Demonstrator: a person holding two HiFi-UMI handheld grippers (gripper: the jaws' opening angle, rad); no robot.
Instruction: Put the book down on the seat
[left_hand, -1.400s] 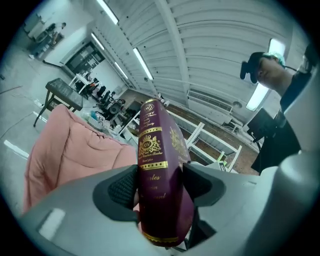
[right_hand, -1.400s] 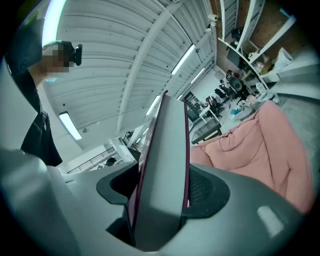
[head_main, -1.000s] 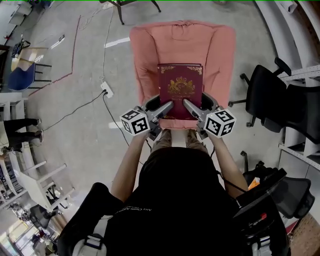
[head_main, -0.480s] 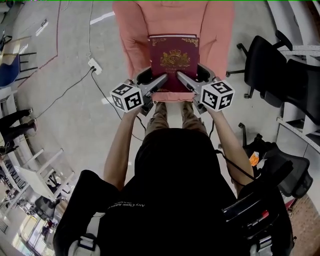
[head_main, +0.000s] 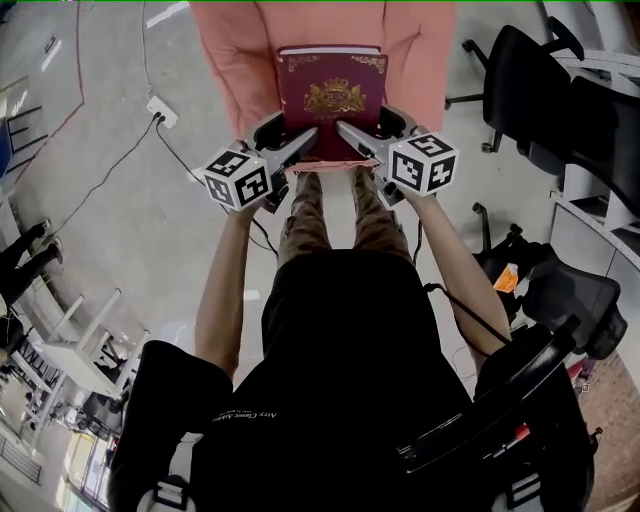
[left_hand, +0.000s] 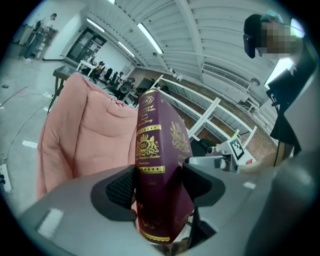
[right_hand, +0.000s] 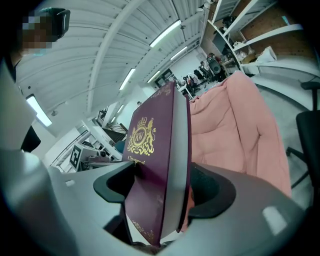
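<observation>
A dark red hardback book (head_main: 333, 100) with a gold crest lies flat, cover up, held over the front of the pink cushioned seat (head_main: 235, 60). My left gripper (head_main: 298, 145) is shut on its near left corner, my right gripper (head_main: 352, 140) on its near right corner. In the left gripper view the book's spine (left_hand: 150, 165) stands between the two dark pads (left_hand: 122, 187). In the right gripper view the book (right_hand: 157, 165) shows its cover and page edge clamped between the jaws, with the seat (right_hand: 240, 125) behind.
The person's legs (head_main: 330, 210) stand just below the seat's front edge. Black office chairs (head_main: 540, 70) stand at the right. A power strip (head_main: 157, 108) and cable lie on the concrete floor at the left. White tables (head_main: 70, 340) are at the lower left.
Book, both grippers and seat have shifted up and left in the head view. The grip on the book is unchanged.
</observation>
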